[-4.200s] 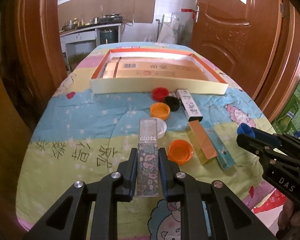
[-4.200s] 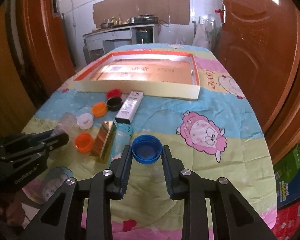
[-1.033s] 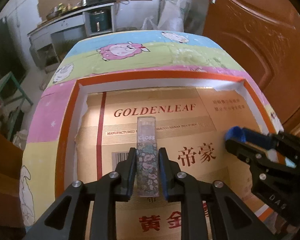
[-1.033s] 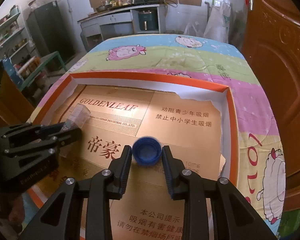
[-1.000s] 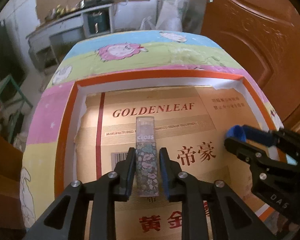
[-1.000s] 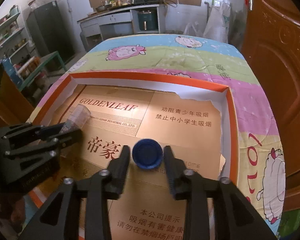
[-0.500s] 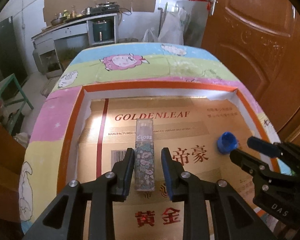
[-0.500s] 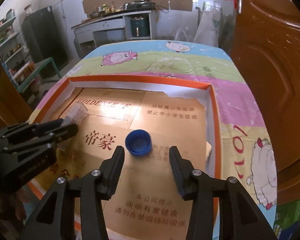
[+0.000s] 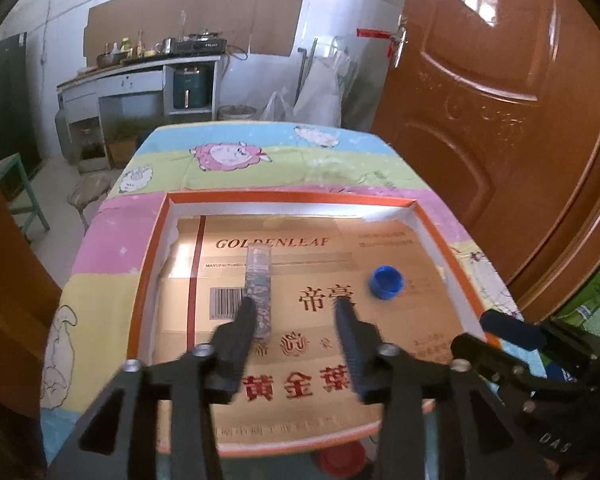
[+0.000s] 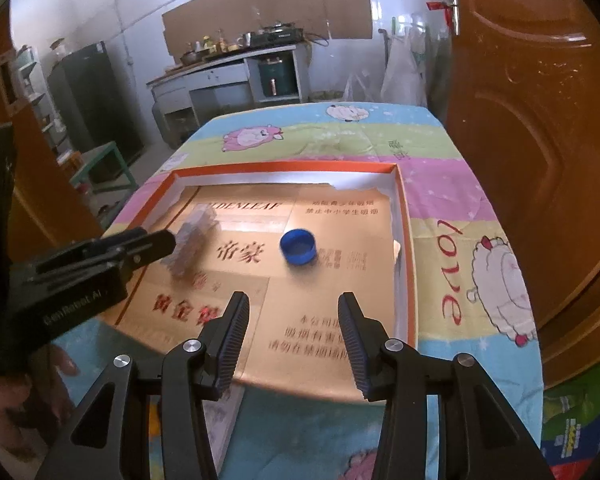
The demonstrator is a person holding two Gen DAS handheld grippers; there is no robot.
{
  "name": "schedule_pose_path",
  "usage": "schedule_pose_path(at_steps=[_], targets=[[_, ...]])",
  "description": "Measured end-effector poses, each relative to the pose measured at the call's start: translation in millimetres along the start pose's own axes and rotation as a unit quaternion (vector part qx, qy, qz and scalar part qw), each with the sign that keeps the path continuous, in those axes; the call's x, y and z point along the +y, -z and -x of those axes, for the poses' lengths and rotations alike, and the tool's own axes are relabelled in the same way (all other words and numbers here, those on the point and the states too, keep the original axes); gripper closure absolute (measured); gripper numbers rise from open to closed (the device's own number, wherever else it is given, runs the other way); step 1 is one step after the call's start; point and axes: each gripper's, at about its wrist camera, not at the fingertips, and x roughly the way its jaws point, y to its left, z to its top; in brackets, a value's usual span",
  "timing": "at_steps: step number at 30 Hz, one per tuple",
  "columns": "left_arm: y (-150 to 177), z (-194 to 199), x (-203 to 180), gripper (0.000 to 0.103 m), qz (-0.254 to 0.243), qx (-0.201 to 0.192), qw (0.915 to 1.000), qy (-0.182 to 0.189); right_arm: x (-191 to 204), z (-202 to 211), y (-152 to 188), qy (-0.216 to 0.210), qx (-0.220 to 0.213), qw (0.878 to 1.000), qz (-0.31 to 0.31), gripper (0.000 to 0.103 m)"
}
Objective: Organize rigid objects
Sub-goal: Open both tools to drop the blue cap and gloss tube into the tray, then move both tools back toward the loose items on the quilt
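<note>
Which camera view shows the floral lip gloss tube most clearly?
The left wrist view: the lip gloss tube lies lengthwise in the orange-rimmed box, its pattern fairly sharp. The right wrist view shows the tube blurred, beside the left hand-held gripper.

cardboard liner (image 9: 308, 264): "GOLDENLEAF", "帝豪" | right gripper (image 9: 512, 344): "DAS"

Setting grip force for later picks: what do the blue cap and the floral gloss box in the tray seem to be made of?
Blue cap: looks like hard moulded plastic, uniform blue with a slight sheen. Floral gloss box: likely clear rigid plastic around printed card; its far end looks see-through, though blur leaves this uncertain. Tray: seemingly cardboard, with a torn liner edge.
</note>
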Motion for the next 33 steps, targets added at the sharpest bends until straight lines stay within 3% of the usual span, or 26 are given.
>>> schedule_pose_path(at_steps=[2,13,33], targets=[[3,9,-4,0.049,-0.006,-0.001,1.0000,0.002,3,9,6,-0.003,-0.002,1.000,0.000,0.055],[28,48,-17,0.049,-0.017,0.004,0.9998,-0.007,13,49,40,-0.005,-0.005,1.000,-0.001,0.055],[68,95,-7,0.050,0.015,-0.001,0.9999,-0.005,31,92,100,0.007,0.004,1.000,0.010,0.055]])
